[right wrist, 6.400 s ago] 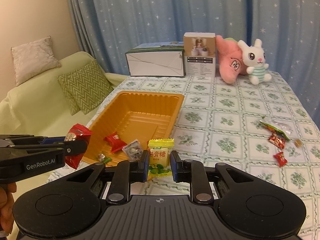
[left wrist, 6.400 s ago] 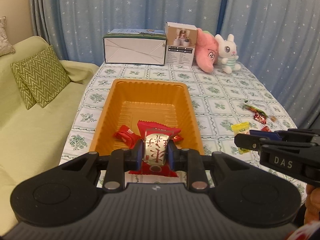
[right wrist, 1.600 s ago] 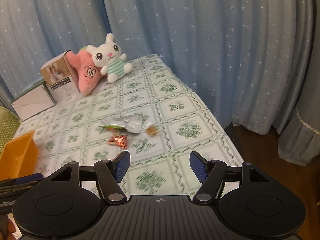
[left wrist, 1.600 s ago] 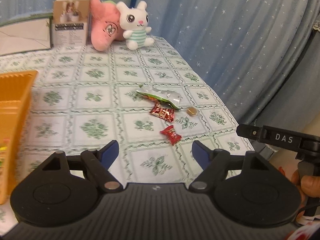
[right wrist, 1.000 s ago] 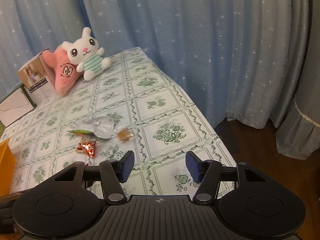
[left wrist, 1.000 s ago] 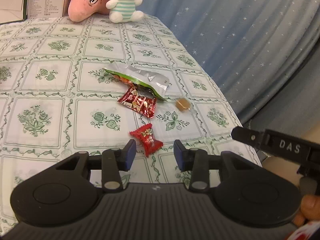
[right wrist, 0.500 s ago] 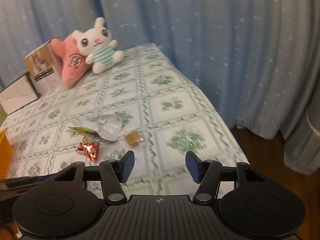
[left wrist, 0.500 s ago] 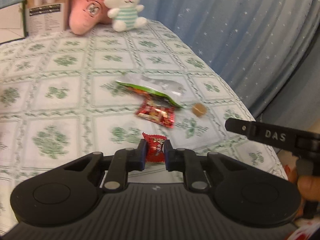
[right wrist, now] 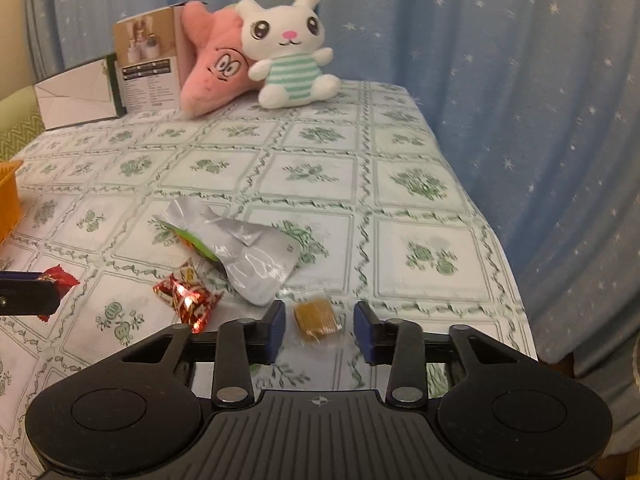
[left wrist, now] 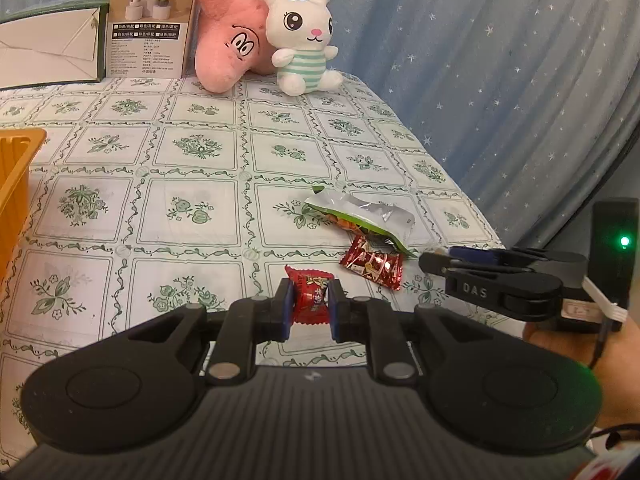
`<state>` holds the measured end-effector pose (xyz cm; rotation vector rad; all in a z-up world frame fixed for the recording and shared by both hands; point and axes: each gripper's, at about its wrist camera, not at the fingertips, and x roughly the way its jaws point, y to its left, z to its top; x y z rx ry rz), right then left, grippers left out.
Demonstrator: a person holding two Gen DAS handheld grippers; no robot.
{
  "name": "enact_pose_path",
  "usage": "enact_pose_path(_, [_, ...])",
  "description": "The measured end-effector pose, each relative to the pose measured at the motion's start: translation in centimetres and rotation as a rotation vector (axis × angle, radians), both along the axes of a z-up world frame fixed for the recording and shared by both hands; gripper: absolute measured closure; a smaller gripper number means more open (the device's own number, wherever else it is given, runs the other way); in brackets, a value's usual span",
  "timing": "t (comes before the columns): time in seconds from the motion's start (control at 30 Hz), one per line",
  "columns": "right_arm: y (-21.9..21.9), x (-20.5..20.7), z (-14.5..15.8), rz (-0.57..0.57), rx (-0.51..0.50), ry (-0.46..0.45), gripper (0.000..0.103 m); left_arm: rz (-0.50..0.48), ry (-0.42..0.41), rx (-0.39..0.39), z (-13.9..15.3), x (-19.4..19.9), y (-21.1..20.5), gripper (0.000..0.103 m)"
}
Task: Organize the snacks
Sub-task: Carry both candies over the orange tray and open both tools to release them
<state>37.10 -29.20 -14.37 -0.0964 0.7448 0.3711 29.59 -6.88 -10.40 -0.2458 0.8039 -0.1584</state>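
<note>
My left gripper [left wrist: 309, 303] is shut on a small red wrapped candy [left wrist: 312, 296] and holds it above the tablecloth; candy and gripper tip also show at the left edge of the right wrist view [right wrist: 56, 278]. My right gripper [right wrist: 320, 328] is open, its jaws either side of a brown candy in clear wrap [right wrist: 316, 316] lying on the table. A shiny red candy [right wrist: 188, 296] and a silver-and-green snack pouch [right wrist: 240, 248] lie just left of it. The orange tray [left wrist: 16, 176] is at the far left.
A pink plush [left wrist: 228, 48], a white bunny plush [left wrist: 304, 40] and two boxes [left wrist: 148, 24] stand along the back of the table. The table's right edge [right wrist: 496, 248] drops off beside blue star curtains. A green sofa cushion [right wrist: 16, 132] is at the left.
My left gripper has lifted the red candy off the table and drawn back. My right gripper has come down and forward, so the brown candy now lies between its open jaws.
</note>
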Motion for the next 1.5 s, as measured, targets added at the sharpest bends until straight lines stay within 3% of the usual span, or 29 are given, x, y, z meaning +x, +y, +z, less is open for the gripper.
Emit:
enact_pose_path(0.03, [0.1, 0.1, 0.1, 0.003, -0.002, 0.002, 0.083, -0.001, 0.001, -0.002, 0.0, -0.2, 0.1, 0.087])
enact_pose_path(0.27, [0.8, -2.8, 2.5, -0.059, 0.038, -0.002, 0.082, -0.013, 0.000, 0.018, 0.4, -1.7, 0.2, 0.087])
enact_pose_path(0.67, [4.1, -13.0, 8.2, -0.104, 0.205, 0.036, 0.082, -0.019, -0.022, 0.060, 3.8, -8.2, 2.6, 0.087])
enact_pose_path(1.03, [7.8, -21.1, 11.1, -0.066, 0.212, 0.046, 0.082, 0.021, -0.041, 0.079, 7.6, -15.7, 6.4, 0.087])
enact_pose_path(1.5, [11.5, -25.5, 14.4, 0.028, 0.198, -0.004, 0.082, 0.087, -0.093, 0.083, 10.7, -21.1, 9.8, 0.087])
